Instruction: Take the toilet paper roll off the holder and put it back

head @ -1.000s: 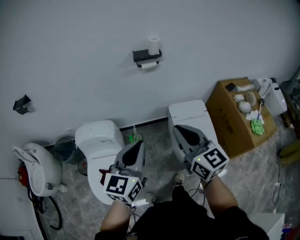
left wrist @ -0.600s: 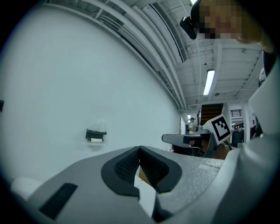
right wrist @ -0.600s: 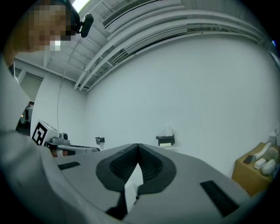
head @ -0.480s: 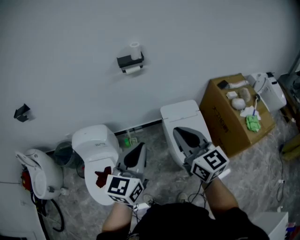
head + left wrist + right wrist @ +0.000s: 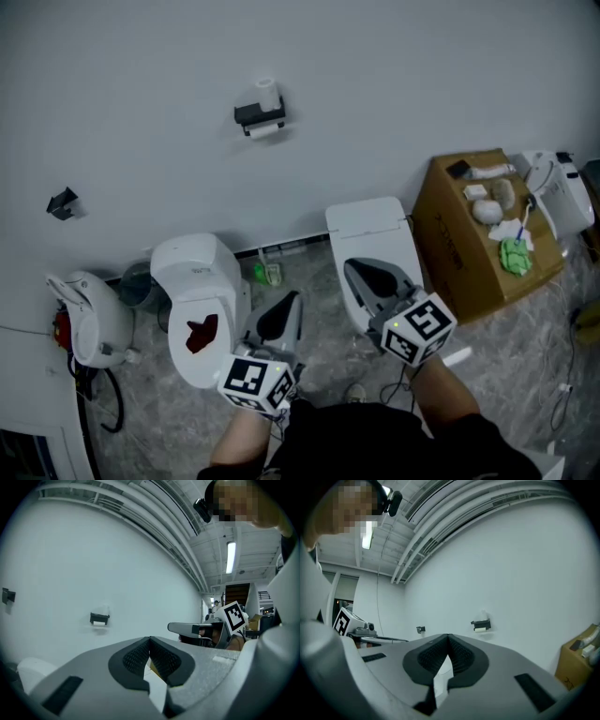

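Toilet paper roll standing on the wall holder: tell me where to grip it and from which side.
Grip the toilet paper roll across its curved sides, about mid-height, coming level from the front. It stands upright on the holder with the wall right behind, so only front and flanks look free.

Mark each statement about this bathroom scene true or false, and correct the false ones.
1. A roll stands on top of the holder on the wall. True.
2. The left hand-held gripper and the right hand-held gripper are both shut. True.
3. The left hand-held gripper holds the roll. False: it is empty and well short of the wall; the roll is on the holder.
4. In the head view, the box stands left of the holder. False: it stands to the right of it, lower down, on the floor.
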Available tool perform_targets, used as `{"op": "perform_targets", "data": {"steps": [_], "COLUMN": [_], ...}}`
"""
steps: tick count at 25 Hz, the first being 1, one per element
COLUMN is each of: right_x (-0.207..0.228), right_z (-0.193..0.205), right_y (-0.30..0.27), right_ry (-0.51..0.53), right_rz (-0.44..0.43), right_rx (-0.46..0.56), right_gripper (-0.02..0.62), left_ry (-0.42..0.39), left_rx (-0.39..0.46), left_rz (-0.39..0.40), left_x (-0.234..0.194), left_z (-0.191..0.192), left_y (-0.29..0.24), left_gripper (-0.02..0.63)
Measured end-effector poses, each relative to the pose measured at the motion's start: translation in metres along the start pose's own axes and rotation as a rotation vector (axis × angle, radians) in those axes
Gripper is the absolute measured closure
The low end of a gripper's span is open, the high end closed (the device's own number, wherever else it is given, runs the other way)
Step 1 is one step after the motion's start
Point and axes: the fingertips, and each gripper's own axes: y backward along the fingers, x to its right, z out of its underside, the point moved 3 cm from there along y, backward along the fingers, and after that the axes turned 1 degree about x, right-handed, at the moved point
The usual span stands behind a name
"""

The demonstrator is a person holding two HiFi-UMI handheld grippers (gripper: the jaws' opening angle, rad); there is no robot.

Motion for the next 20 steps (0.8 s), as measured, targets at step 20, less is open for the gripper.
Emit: {"op": "perform_targets", "data": {"steps": [20], "right_x": [-0.016], "right_z": [0.005], "right_y": [0.045], "right_ry": [0.0], "right_rz": [-0.082], "right_rx": [0.0], "right_gripper": [0.598], "left_ry": [0.006], "left_rx": [0.019], "left_rz": [-0.073], "left_x": [0.042], "left_z": [0.009], "left_y": [0.03], "left_gripper": [0.601]}}
